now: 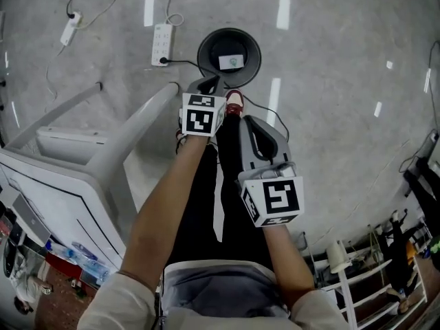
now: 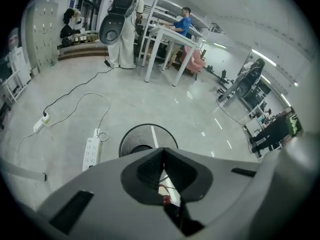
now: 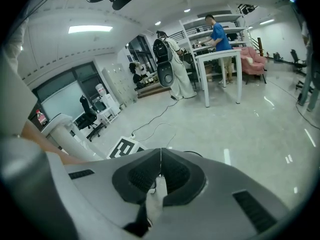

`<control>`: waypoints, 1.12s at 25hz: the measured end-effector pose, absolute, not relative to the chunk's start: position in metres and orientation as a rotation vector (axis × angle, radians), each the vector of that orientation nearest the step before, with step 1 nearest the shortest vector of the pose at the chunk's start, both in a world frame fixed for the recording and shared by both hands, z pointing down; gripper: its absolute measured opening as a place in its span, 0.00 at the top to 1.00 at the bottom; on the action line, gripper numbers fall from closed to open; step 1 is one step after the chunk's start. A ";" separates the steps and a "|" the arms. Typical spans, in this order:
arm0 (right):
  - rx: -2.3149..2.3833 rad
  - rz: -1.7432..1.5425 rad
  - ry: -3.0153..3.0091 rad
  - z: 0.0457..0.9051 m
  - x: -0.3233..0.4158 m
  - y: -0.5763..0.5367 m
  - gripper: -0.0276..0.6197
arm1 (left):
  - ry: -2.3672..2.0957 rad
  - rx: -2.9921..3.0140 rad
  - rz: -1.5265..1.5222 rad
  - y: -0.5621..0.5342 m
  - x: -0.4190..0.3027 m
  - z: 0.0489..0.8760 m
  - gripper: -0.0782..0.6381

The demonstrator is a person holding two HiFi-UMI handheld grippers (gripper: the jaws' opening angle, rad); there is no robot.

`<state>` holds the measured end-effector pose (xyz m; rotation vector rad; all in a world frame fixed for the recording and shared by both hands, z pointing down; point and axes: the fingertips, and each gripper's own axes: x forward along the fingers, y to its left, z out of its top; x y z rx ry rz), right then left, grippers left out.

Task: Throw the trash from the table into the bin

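White scrap (image 1: 232, 62): lies flat on the bottom of the bin, a small green mark on it; neither gripper touches it.
Bin (image 1: 251, 45): round, black and open-topped, standing on the pale polished floor (image 1: 330, 102). In the left gripper view its rim (image 2: 131, 142) shows just past the jaw tips.
Left gripper (image 1: 209, 85): points steeply down with its tips at the bin's near rim as seen from above, the scrap lying beyond them inside the bin. Its own view (image 2: 163, 155) shows the two jaws pressed together with nothing held between them.
Right gripper (image 1: 247, 124): sits closer to the person's body and farther from the bin than the left one, well apart from the scrap. Its own view (image 3: 160, 156) shows the jaws meeting along one line, empty.
Marker cubes: one rides on the left gripper (image 1: 201, 114), the other on the right (image 1: 273, 199).
Red shoe (image 1: 235, 102): on the floor between the two grippers, just short of the bin.
Power strip (image 1: 162, 44): white, on the floor just left of the bin, with a dark cable running from it toward the bin.
Table (image 1: 62, 184): white, at the person's left, one leg slanting toward the left gripper.
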<state>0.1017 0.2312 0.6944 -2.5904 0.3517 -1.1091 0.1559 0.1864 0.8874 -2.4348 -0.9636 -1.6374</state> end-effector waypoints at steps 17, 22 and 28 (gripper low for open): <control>-2.700 -1.015 0.476 0.574 0.106 0.232 0.93 | -1.100 -2.541 -1.400 0.193 0.125 0.707 0.88; -2.725 -0.972 0.526 0.532 0.101 0.228 0.93 | -1.168 -2.589 -1.260 0.199 0.124 0.640 0.88; -2.784 -0.903 0.579 0.489 0.105 0.221 0.93 | -1.227 -2.681 -1.113 0.196 0.131 0.566 0.88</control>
